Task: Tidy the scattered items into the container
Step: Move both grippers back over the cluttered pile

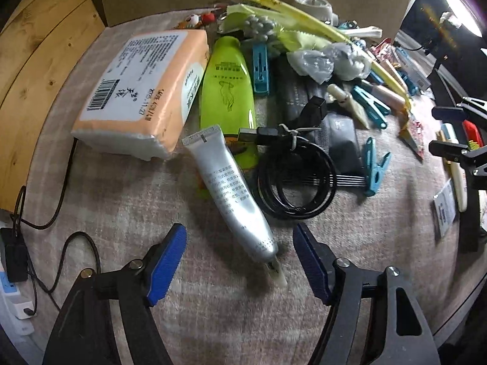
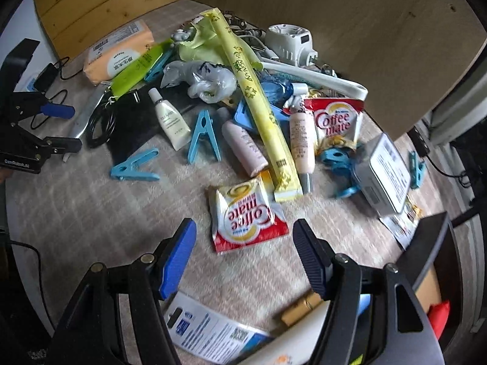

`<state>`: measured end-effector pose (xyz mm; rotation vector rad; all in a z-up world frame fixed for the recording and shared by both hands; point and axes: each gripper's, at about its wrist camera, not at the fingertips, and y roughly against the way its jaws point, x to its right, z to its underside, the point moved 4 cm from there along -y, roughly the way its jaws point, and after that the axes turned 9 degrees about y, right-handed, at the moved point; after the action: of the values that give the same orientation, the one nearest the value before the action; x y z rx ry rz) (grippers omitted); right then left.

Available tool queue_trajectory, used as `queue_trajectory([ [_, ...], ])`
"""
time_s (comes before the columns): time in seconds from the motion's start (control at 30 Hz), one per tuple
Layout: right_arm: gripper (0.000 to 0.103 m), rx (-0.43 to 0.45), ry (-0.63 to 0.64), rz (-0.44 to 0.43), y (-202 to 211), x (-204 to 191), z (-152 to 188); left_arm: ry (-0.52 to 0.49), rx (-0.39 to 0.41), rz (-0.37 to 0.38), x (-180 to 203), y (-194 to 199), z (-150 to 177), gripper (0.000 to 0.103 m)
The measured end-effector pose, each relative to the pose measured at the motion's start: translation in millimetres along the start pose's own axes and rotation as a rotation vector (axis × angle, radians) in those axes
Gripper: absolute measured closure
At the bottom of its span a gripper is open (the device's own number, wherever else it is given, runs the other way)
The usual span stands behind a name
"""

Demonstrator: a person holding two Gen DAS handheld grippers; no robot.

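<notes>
My left gripper (image 1: pixel 239 237) is open just above the cap end of a silver tube (image 1: pixel 231 194) lying on the grey cloth; the tube lies between the fingers, untouched. A green bottle (image 1: pixel 226 91), an orange tissue pack (image 1: pixel 143 88) and a coiled black cable (image 1: pixel 295 176) lie behind it. My right gripper (image 2: pixel 243 234) is open, with a red-and-white Coffee mate sachet (image 2: pixel 246 213) flat between its fingertips. The left gripper also shows at the left edge of the right wrist view (image 2: pixel 61 127). A dark box (image 2: pixel 432 261) at lower right holds a red item.
A pile of clutter covers the table: blue clothes pegs (image 2: pixel 204 137), pink tubes (image 2: pixel 243 146), a long yellow packet (image 2: pixel 258 103), a second Coffee mate bag (image 2: pixel 334 124), a grey tin (image 2: pixel 383 173), a white adapter (image 2: pixel 289 42). A cardboard wall (image 2: pixel 334 9) stands behind. Leaflets (image 2: pixel 213 334) lie under my right gripper.
</notes>
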<state>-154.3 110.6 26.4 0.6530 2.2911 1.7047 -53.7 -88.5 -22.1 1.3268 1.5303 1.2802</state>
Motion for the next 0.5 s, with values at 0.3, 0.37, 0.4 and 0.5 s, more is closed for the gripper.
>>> queue_trajectory([
  [0.3, 0.038, -0.025, 0.033, -0.012, -15, 4, -1, -0.018, -0.013, -0.035, 3, -3, 0, 0.037],
  [0.37, 0.038, -0.028, 0.036, -0.015, -19, 5, -2, -0.022, -0.014, -0.040, 4, -3, 0, 0.037],
  [0.4, 0.038, -0.031, 0.038, -0.015, -21, 6, -3, -0.024, -0.015, -0.041, 4, -3, 0, 0.037],
  [0.5, 0.038, -0.043, 0.052, -0.007, -28, 8, -7, -0.034, -0.017, -0.041, 5, -3, 1, 0.037],
])
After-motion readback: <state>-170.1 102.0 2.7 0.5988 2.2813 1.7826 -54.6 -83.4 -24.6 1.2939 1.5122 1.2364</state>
